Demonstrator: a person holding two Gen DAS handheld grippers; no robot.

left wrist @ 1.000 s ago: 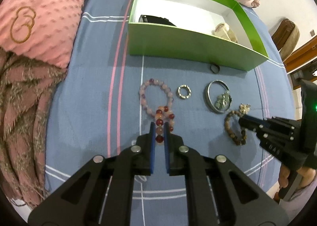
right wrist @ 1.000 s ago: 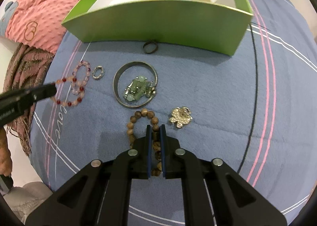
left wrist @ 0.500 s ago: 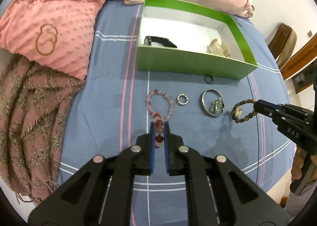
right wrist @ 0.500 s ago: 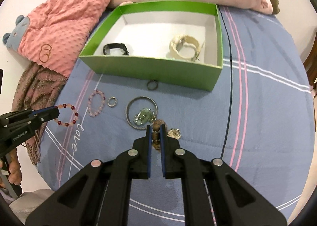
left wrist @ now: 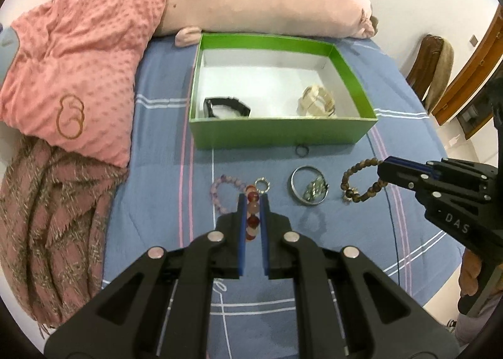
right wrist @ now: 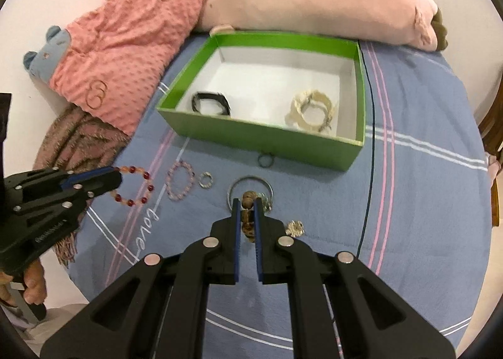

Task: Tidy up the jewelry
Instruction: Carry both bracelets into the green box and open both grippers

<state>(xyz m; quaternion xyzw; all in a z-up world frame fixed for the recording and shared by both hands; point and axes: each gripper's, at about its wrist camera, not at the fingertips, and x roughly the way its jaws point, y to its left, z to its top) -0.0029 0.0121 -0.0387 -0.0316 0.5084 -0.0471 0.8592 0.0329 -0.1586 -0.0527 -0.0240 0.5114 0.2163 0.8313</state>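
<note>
Both tongs rose, left [left wrist: 252,201] pinching red bracelet [left wrist: 252,217], right [right wrist: 246,205] pinching wooden bracelet [right wrist: 247,220].

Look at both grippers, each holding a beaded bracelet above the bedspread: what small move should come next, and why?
Probably carry both forward over the green box and release. The left gripper is shut on the red-and-pink bead bracelet, the right gripper on the brown wooden bead bracelet; both hang short of the box's near wall. Inside already lie a black band and a cream bracelet.

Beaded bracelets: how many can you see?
3: red bead bracelet in the left gripper, brown bead bracelet in the right gripper, pink bead bracelet on the bedsheet.
</note>
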